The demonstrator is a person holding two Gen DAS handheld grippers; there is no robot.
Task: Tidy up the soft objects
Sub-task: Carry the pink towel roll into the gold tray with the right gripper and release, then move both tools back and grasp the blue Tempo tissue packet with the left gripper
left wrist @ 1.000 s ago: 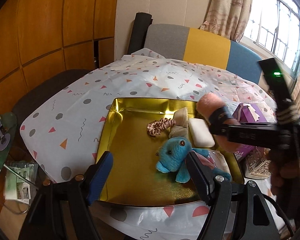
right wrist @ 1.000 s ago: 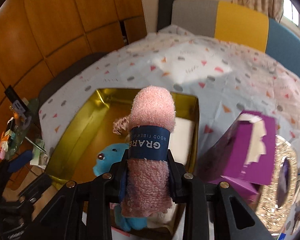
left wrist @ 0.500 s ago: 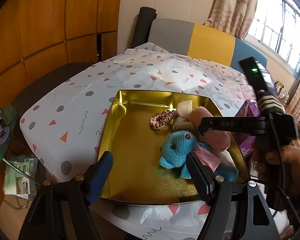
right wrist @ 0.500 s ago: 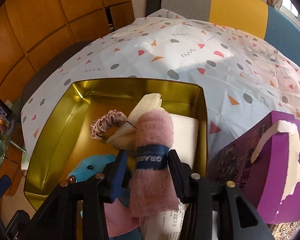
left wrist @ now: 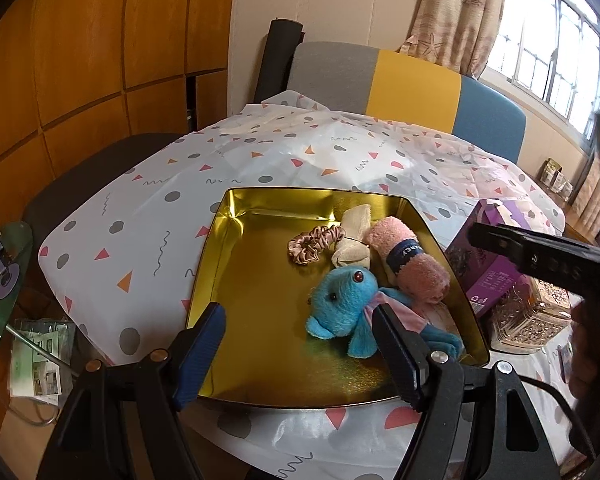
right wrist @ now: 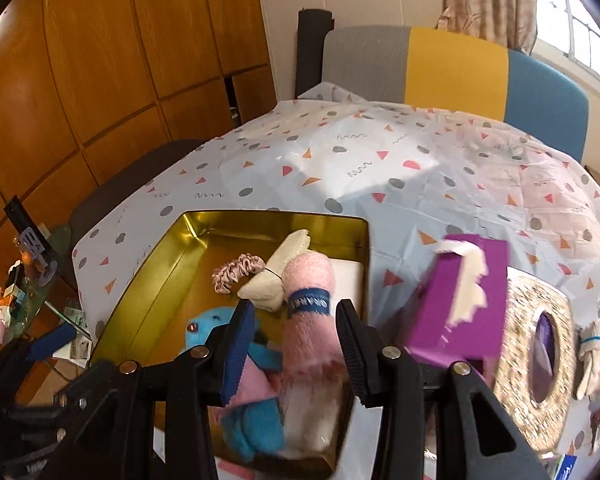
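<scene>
**Right wrist view: pink roll lies in the gold tin, both claws apart**

Right wrist view shows the right gripper (right wrist: 296,340) with its jaws apart; they have just been opening. The pink towel roll (right wrist: 308,312) sits between the pads, and a gap shows on each side of it. The roll lies in the gold tin (right wrist: 140,276), along its right wall, on a white pad (right wrist: 350,276). A navy band (right wrist: 310,303) wraps the roll; its white print reads upside down as "GRARE…" (the remaining letters curve out of sight). The near end of the roll is blurred.

Left wrist view shows the left gripper (left wrist: 300,344) with its jaws wide apart and nothing between them, above the tin's near edge. The same band (left wrist: 407,251) carries "…AREY".

Other tin contents:
- blue plush toy (left wrist: 342,304), lower body hidden behind the left gripper's finger
- pink satin scrunchie (left wrist: 314,242)
- cream cloth bundle (left wrist: 354,236)

A purple tissue box (right wrist: 466,300) stands just right of the tin; its printing is too small to read. A woven basket (right wrist: 536,336) is partly hidden behind it.
</scene>
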